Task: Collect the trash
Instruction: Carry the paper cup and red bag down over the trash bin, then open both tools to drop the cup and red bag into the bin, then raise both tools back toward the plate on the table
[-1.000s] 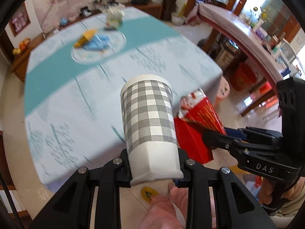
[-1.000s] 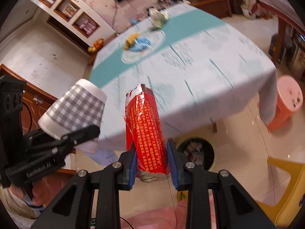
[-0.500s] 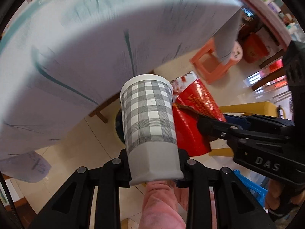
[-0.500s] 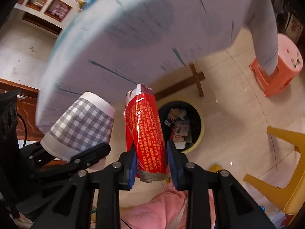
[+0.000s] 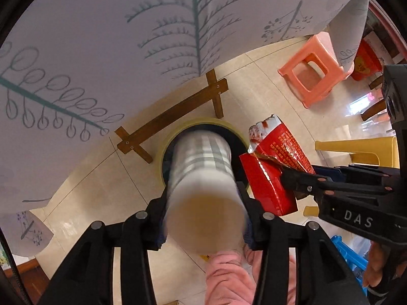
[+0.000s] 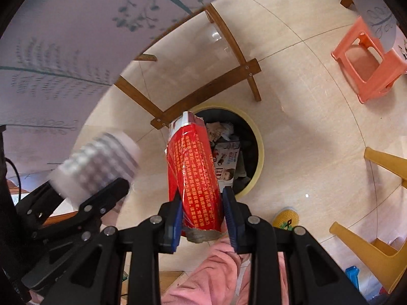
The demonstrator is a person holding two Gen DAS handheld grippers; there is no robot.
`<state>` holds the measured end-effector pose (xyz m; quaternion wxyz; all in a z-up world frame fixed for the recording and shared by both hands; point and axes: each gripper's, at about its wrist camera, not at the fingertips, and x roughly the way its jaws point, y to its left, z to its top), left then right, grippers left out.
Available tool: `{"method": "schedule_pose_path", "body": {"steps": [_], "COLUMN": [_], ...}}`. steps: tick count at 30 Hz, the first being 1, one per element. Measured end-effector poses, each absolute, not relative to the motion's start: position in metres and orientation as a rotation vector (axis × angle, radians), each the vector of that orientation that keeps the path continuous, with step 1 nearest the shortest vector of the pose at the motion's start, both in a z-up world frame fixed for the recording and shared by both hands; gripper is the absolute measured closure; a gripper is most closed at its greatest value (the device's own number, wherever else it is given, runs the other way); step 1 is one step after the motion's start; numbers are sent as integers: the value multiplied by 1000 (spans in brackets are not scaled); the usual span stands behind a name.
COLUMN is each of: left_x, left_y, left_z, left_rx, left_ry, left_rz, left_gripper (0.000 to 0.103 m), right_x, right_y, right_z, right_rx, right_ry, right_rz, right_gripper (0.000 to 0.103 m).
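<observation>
Above the trash bin [image 6: 257,150], the left gripper [image 5: 203,218] is opening around the blurred checked cup [image 5: 201,178]; the right gripper [image 6: 203,218] clamps the red wrapper [image 6: 193,167].

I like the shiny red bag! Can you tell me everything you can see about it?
The red bag is a glossy, crinkly foil snack packet covered in small orange-yellow writing. Its torn-open top has a white edge; its bottom end looks crumpled and grey. It stands nearly upright, pinched near its bottom between the right gripper's blue-padded fingers, above the round trash bin.
</observation>
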<state>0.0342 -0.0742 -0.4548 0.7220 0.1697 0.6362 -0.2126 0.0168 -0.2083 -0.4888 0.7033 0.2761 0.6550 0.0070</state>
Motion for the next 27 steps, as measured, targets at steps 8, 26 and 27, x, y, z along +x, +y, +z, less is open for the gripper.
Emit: {"method": "schedule_pose_path", "body": {"steps": [8,26,27], "left_x": [43,31,31], "left_y": [-49,-13,-11], "left_z": [-456,-428,-426], "left_rx": [337,253,246], "left_ry": [1411,1353,1349], "left_rz": [-433,-378,-373], "left_gripper": [58,58,58], "right_x": [28,49,49], "right_y": [-201,-174,-174], "right_z": [-490,-491,-489], "right_rx": [597,514,514], "right_ry": [1473,1467,1464], "right_rz": [28,-24,-22], "right_gripper": [74,47,47]}}
